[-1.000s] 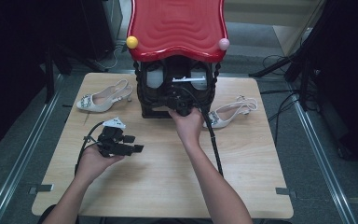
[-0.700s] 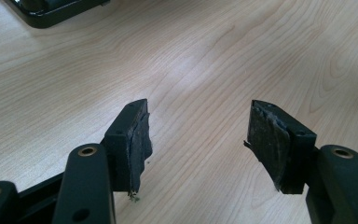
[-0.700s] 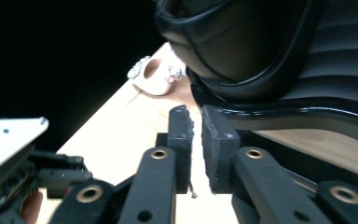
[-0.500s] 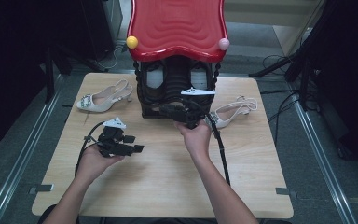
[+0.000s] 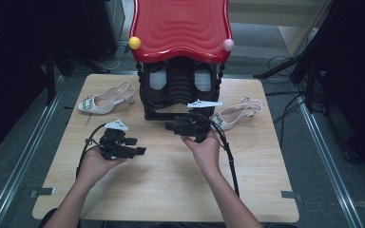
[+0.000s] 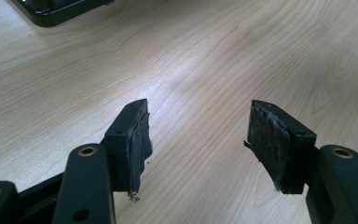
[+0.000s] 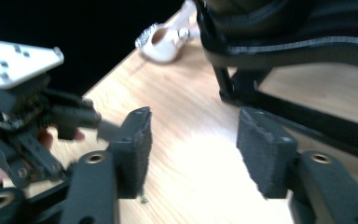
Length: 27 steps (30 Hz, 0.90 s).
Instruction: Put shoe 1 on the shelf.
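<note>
The left gripper (image 5: 138,146) is over the table (image 5: 171,190), jaws apart and empty. The black stand (image 5: 180,92) sits at the back, in the middle. It looks hard and heavy, so grab its thin front bar. Just before it, the right gripper (image 5: 172,127) has just been opening its jaws, with nothing between them. I see no words to read.

Heeled shoe (image 5: 105,100) sits beyond the left claw (image 5: 140,151), off to its left. Second shoe (image 5: 235,114) is just right of the right claw (image 5: 171,127). Both are on the wood table (image 5: 171,190).
</note>
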Motion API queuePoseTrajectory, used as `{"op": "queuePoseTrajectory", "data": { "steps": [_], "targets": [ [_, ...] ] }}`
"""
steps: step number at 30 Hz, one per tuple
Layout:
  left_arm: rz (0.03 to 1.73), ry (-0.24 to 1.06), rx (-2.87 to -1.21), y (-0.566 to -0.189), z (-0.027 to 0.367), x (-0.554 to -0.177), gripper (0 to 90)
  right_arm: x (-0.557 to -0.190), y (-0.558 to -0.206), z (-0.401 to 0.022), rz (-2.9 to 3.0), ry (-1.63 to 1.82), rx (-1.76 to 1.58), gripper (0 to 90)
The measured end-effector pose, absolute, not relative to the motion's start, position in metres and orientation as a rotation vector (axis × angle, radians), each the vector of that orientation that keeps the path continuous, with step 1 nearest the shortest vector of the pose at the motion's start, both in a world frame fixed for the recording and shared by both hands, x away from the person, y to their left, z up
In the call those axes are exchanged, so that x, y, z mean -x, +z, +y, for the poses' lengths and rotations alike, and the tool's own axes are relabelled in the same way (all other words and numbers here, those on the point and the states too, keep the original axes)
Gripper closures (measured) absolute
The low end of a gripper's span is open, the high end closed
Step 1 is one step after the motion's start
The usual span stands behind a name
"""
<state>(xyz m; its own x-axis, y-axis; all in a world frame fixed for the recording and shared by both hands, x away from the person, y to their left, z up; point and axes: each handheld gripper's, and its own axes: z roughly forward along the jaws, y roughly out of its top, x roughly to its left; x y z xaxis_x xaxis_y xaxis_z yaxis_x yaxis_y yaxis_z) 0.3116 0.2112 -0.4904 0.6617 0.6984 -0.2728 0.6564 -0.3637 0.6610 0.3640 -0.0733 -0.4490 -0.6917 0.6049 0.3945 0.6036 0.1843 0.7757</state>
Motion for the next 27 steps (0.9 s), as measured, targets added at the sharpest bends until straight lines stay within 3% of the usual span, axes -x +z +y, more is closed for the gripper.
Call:
{"op": "queuePoseTrajectory", "data": {
  "steps": [7, 9, 27],
  "targets": [
    [1.048, 0.069, -2.101, -0.490, 0.212, -0.312, 38.9, -0.352, -0.458, -0.082, 2.410, 1.519, -1.263, 41.3],
    [1.049, 0.069, -2.101, -0.490, 0.212, -0.312, 38.9, -0.344, -0.460, -0.085, 2.369, 1.524, -1.223, 35.7],
    [1.054, 0.076, -2.101, -0.490, 0.215, -0.312, 39.4, -0.320, -0.468, -0.119, 2.397, 1.577, -1.282, 44.9]
  ]
}}
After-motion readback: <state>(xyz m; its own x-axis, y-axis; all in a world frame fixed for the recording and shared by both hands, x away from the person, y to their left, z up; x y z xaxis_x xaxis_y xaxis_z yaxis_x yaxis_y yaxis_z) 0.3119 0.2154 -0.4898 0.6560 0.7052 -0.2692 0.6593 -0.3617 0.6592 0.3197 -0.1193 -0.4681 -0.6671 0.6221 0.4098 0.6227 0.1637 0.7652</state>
